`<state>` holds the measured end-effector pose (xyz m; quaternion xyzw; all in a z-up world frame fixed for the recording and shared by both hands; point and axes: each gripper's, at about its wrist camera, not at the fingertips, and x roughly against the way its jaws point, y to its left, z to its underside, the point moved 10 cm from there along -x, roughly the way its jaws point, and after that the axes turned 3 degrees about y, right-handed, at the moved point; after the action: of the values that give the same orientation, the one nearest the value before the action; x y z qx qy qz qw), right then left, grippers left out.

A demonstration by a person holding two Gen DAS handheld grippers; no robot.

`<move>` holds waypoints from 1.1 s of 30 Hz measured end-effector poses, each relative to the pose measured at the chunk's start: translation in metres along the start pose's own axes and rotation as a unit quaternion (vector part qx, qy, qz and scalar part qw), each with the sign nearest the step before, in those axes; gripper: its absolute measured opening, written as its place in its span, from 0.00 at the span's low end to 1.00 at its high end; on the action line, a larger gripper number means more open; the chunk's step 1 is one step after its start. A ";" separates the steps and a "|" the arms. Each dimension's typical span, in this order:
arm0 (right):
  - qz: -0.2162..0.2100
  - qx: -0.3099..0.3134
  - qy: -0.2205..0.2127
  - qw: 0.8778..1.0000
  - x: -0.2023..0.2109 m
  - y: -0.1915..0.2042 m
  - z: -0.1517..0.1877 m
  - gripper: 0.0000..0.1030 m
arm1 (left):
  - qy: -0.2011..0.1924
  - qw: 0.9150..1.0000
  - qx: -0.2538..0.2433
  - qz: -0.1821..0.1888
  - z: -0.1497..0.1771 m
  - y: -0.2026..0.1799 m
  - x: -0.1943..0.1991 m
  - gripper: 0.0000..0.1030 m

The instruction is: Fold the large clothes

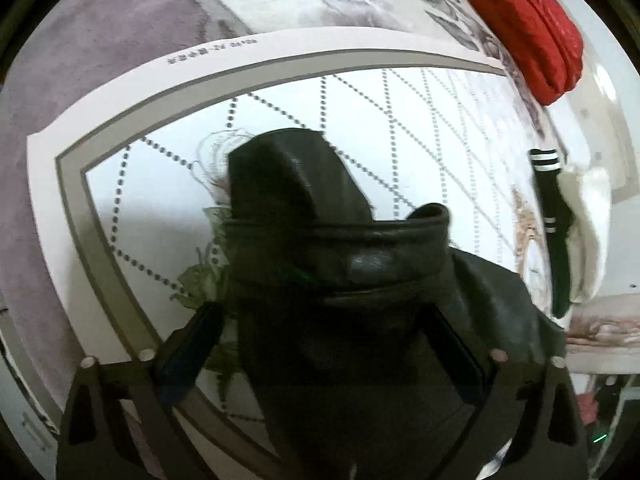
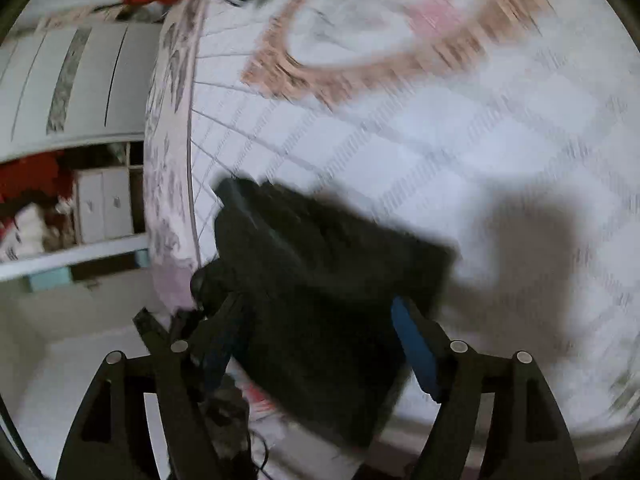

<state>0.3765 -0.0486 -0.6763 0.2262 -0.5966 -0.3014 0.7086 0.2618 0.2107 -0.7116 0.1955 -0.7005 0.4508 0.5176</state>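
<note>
A black leather jacket lies bunched on the white quilted bed cover, collar rolled over and a sleeve or flap sticking up behind it. My left gripper points down over it, jaws wide. The jacket sits between the fingers, and a strip of bed cover shows beside the left finger. The right wrist view is blurred. There the same dark jacket lies near the bed's edge and fills the gap of my right gripper, whose blue pad faces it uncovered.
A red padded bundle and a black garment with white stripes on something white and fluffy lie at the bed's far side. Left of the bed edge are pale floor, a wardrobe and a small cabinet.
</note>
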 end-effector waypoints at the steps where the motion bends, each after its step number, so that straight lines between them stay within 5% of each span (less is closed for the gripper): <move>1: -0.006 -0.014 0.010 1.000 -0.009 -0.013 0.011 0.76 | -0.002 1.000 -0.005 0.005 0.000 -0.003 0.001 0.75; 4: -0.048 -0.054 0.035 0.997 -0.046 -0.039 0.031 0.77 | -0.010 0.999 -0.034 0.015 -0.003 -0.017 0.006 0.53; 8: -0.130 -0.053 0.038 0.989 -0.087 -0.033 0.035 0.95 | -0.017 0.998 -0.062 0.019 -0.005 -0.028 0.011 0.30; 12: -0.134 -0.032 0.032 0.990 -0.108 -0.003 0.024 0.93 | -0.036 0.996 -0.076 0.018 -0.011 -0.033 0.022 0.15; 14: -0.142 -0.045 0.016 0.989 -0.110 0.000 0.019 0.66 | -0.052 0.995 -0.082 0.019 -0.019 -0.036 0.028 0.13; 20: -0.158 -0.036 0.002 0.987 -0.108 0.031 0.009 0.45 | -0.075 0.993 -0.086 0.036 -0.038 -0.056 0.046 0.09; 33: -0.151 0.071 0.002 0.986 -0.012 0.112 -0.038 0.39 | -0.121 0.986 -0.100 0.061 -0.058 -0.118 0.109 0.08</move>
<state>0.4305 0.0380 -0.6158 0.3639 -0.5740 -0.3611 0.6385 0.3385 0.2192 -0.5590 0.1530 -0.8099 0.3823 0.4178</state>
